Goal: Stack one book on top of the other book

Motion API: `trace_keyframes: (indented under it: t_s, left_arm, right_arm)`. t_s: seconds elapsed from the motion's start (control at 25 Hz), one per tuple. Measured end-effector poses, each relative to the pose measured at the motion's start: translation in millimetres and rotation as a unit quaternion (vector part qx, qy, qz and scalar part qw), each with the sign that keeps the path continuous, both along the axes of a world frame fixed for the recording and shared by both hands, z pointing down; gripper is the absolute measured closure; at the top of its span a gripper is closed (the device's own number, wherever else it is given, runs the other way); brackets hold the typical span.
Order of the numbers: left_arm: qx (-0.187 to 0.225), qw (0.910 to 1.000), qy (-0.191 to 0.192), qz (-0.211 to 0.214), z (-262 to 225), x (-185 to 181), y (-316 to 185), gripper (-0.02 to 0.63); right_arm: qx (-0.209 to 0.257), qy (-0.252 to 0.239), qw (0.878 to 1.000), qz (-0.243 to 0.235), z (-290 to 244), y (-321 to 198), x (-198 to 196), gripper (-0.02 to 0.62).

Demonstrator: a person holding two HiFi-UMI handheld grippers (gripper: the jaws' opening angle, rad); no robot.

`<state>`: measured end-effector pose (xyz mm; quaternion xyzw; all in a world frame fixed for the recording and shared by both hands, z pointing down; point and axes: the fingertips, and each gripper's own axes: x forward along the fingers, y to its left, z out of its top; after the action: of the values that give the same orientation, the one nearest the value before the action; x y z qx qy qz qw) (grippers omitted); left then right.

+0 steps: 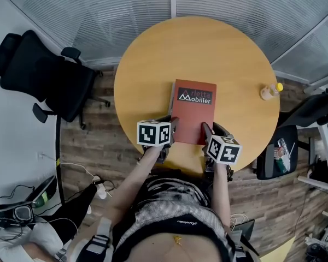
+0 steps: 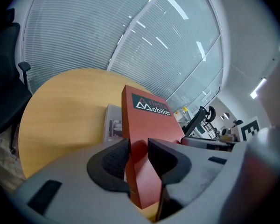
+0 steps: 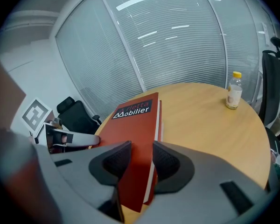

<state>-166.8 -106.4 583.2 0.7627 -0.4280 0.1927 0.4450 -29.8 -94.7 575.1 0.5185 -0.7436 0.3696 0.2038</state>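
Head view | red book (image 1: 192, 113) | near edge clamped by left tongs (image 1: 172, 129) and right tongs (image 1: 206, 132)

We look steeply down onto the round surface (image 1: 147, 59). Cameras on the left hand-held gripper (image 2: 139, 148) and right hand-held gripper (image 3: 142, 155) sit close at the red book's (image 1: 193, 113) near corners, facing the blinds (image 2: 84, 45); all three views share that book.

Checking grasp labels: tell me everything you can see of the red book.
The red book is a closed hardcover with pale page edges and a dark label reading "Mobilier" near its far edge. The left gripper and right gripper each clamp a near corner, and the near end looks lifted. It lies over a grey book on the round wooden table; whether they touch is unclear.
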Motion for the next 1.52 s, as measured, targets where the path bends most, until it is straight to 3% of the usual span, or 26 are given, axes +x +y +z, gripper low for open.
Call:
trace_keyframes:
  t_s: [1.52]
  left_arm:
    - [-0.066, 0.9975, -0.019, 0.014, 68.2, -12.6, -11.1, 0.488]
  right_arm:
    - [-0.067, 0.005, 0.997, -0.032, 73.7, -15.1, -13.1, 0.443]
